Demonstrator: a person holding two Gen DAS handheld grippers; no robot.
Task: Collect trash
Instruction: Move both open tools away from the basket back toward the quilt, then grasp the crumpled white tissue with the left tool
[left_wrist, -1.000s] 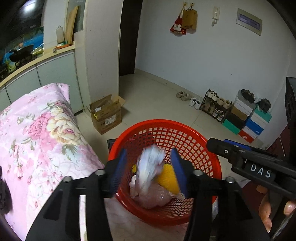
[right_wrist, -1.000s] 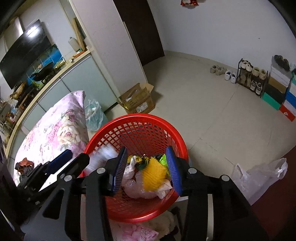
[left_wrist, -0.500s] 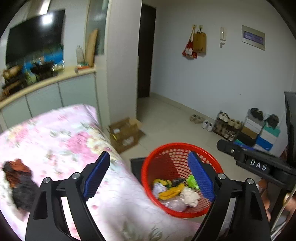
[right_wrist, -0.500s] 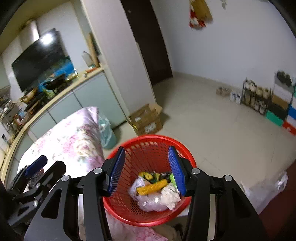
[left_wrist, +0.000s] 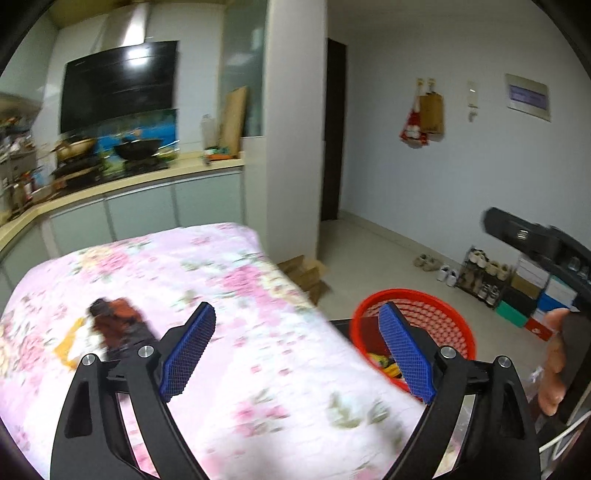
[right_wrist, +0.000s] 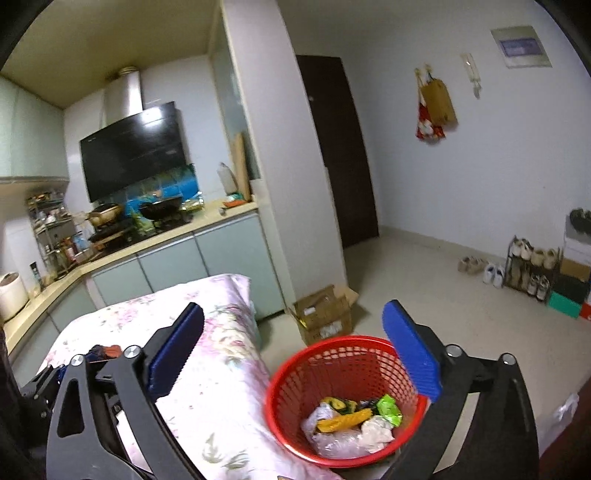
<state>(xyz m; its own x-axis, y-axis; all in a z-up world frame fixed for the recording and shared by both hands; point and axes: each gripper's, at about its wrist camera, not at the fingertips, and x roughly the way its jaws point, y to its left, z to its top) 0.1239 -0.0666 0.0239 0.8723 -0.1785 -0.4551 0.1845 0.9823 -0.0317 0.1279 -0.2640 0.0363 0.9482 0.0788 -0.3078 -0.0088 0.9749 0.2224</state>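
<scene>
A red mesh basket stands on the floor beside the pink floral bed; it holds several pieces of trash. It also shows in the left wrist view. My left gripper is open and empty above the bed. A dark brown and orange crumpled item and a yellow scrap lie on the bed to its left. My right gripper is open and empty, above the basket's near edge. The brown item also shows small in the right wrist view.
A cardboard box sits on the floor by the white pillar. A kitchen counter runs behind the bed. A shoe rack and shoe boxes stand at the right wall. A plastic bag lies at the right.
The left gripper dropped a white wrapper into the basket, opened wide and swung left over the bed. The right gripper opened wider and pulled back and up from the basket.
</scene>
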